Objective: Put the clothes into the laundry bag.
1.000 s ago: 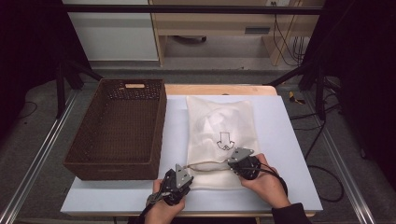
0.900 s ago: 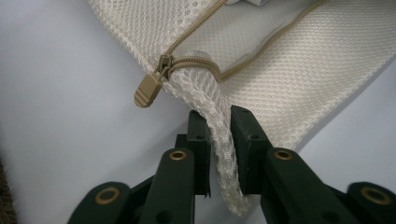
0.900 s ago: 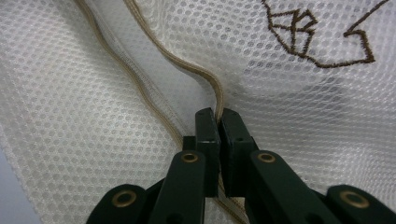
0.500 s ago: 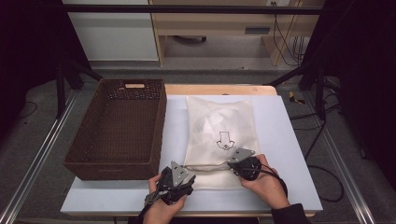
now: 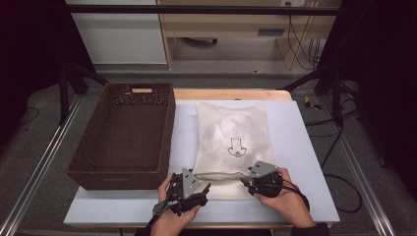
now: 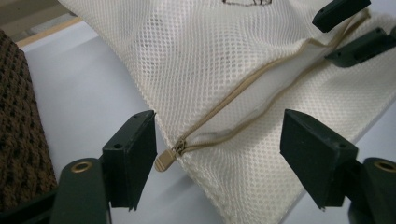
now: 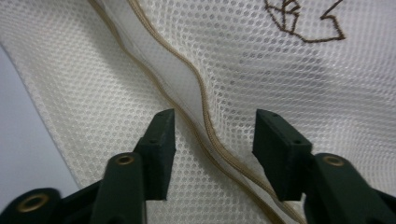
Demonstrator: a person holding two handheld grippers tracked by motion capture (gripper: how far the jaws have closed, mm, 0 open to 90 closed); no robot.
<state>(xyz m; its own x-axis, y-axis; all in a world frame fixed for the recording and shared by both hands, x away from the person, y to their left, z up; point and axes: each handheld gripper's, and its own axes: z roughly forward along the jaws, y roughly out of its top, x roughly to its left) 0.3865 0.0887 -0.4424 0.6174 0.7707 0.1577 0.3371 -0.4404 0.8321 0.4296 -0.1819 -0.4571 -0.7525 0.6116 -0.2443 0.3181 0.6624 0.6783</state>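
At the left of the counter (image 5: 305, 147) stands a dark brown woven basket (image 5: 123, 137), its long side running away from the person. Its right wall lies just beside the left edge of a cream mesh laundry bag (image 5: 231, 142), which lies flat on the pale counter surface near the middle. The bag bears a small dark embroidered mark on its upper face. Along its near edge runs a tan zipper (image 6: 243, 100), and the two rows of teeth stand parted over much of their length, showing white lining between them. The zipper pull (image 6: 167, 158) sits at the bag's near left corner, resting on the counter surface.

The left claw (image 5: 205, 188), held in the person's left hand (image 5: 169, 216), sits at that near left corner. Its jaws have just been opening and now stand spread wide; the corner of the bag and the pull lie between them, but neither pad presses on the fabric.

Further right, the right claw (image 5: 244, 183), held in the right hand (image 5: 285, 201), sits at the near edge of the bag, close to its right corner. Its jaws have also just been opening and stand spread, one on each side of the parted zipper line (image 7: 205, 135), with mesh beneath them and no pad pinching it.

Cables trail from both claws toward the person.
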